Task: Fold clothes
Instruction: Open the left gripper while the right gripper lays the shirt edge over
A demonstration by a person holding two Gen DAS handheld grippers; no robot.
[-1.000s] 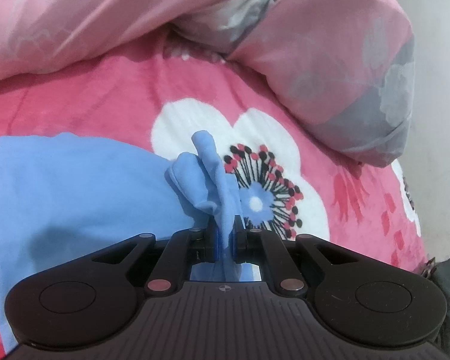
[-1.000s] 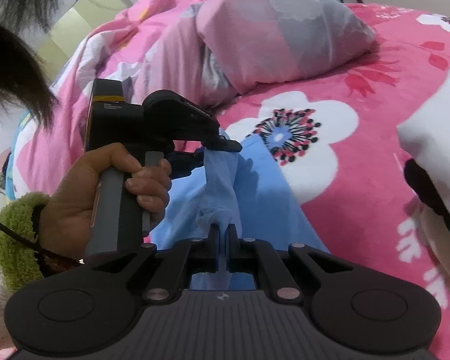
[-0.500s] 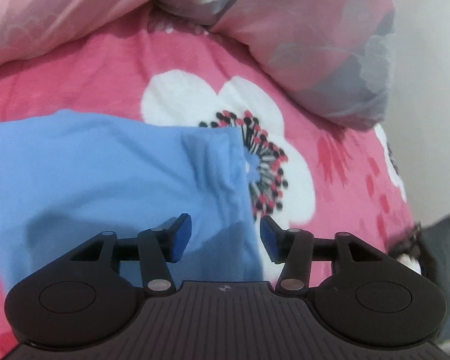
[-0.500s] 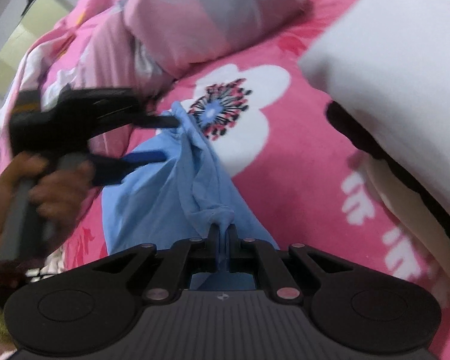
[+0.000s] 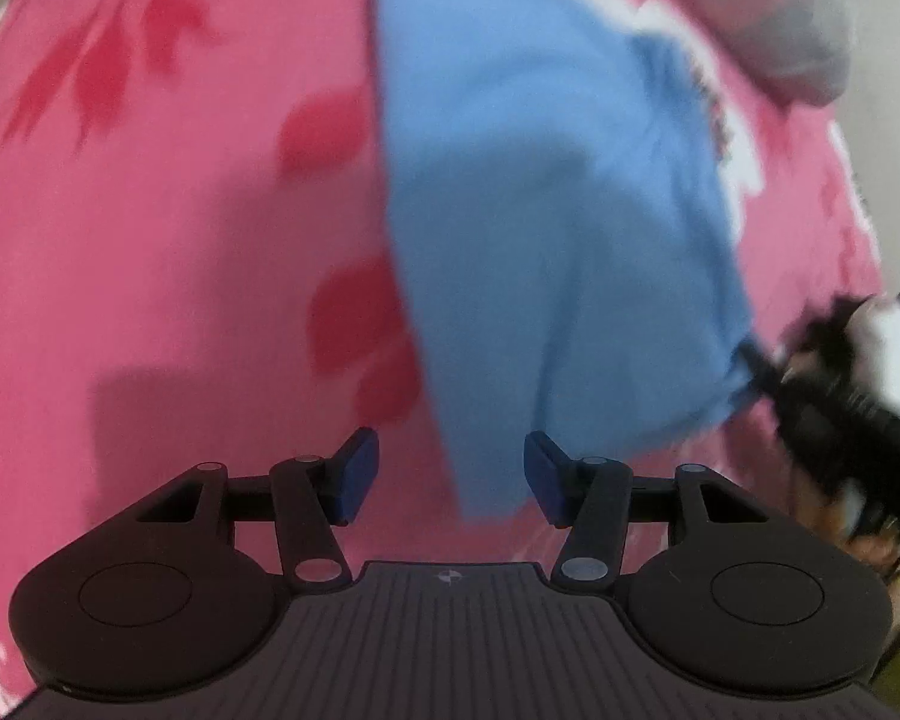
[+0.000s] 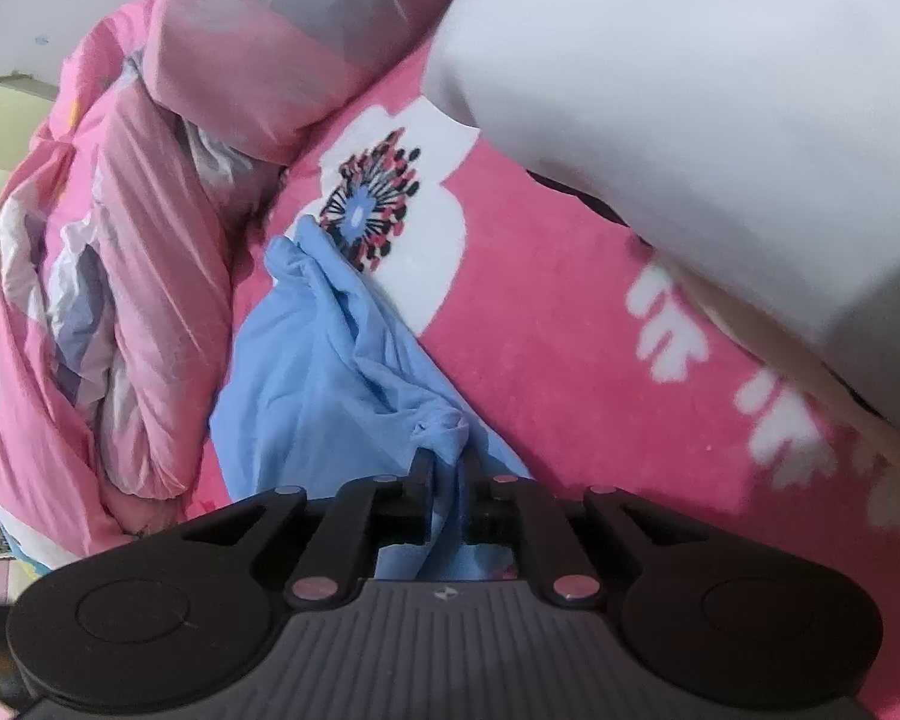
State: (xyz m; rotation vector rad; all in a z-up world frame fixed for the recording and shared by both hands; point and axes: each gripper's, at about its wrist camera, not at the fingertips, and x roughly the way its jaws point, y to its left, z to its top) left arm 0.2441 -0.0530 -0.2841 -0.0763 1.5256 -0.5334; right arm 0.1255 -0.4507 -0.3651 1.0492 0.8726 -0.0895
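Already spread along the pink bed [image 6: 546,372], with one bunched corner of the blue garment [image 6: 330,372] pinched in the right gripper [image 6: 447,474] as its fingers begin opening, and the left gripper [image 5: 444,477] apart, empty, beside the near corner.

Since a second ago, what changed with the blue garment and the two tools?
The left tool let go of the blue garment; its jaws stand apart and empty, and its view has swung so the garment sits upper right. The right tool rolled and is starting to open, with a bunched corner between its jaws. The garment stays on the pink bedspread.
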